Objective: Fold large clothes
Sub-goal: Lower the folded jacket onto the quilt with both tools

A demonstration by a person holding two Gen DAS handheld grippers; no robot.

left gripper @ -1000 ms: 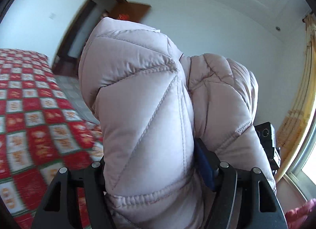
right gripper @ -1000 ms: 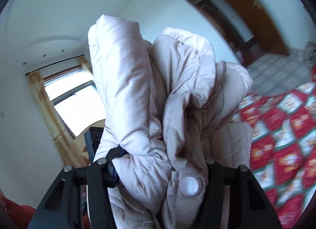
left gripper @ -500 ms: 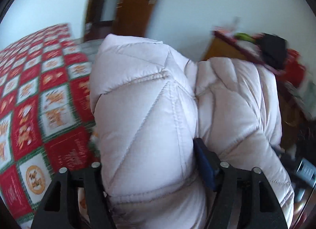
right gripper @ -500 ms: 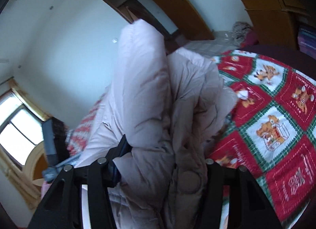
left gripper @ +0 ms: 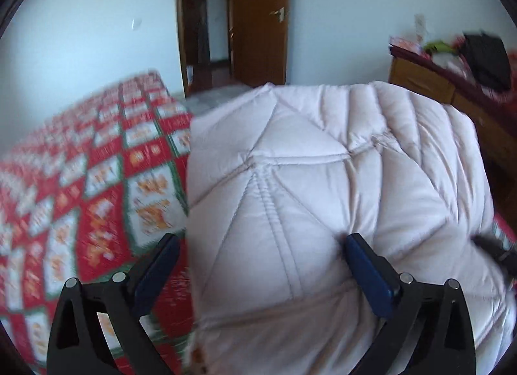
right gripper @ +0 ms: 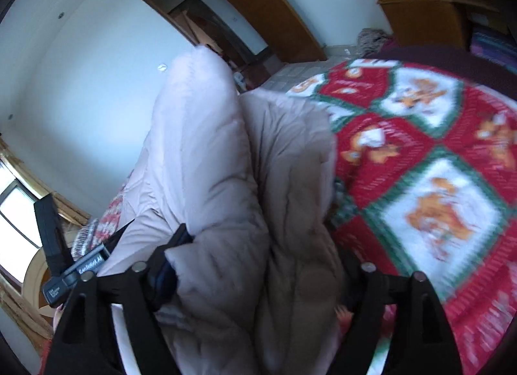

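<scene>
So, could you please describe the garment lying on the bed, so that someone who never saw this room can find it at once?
Look at the bed with the red, green and white checked cover. On it lies a folded puffer jacket, pale pinkish-white. It is plain and puffy with stitched quilting lines, while everything around it is brightly patterned.

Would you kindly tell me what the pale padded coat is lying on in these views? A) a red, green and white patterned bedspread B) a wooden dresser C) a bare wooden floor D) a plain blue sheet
A: the coat lies on the patterned bedspread, which shows beside it in both views.
</scene>
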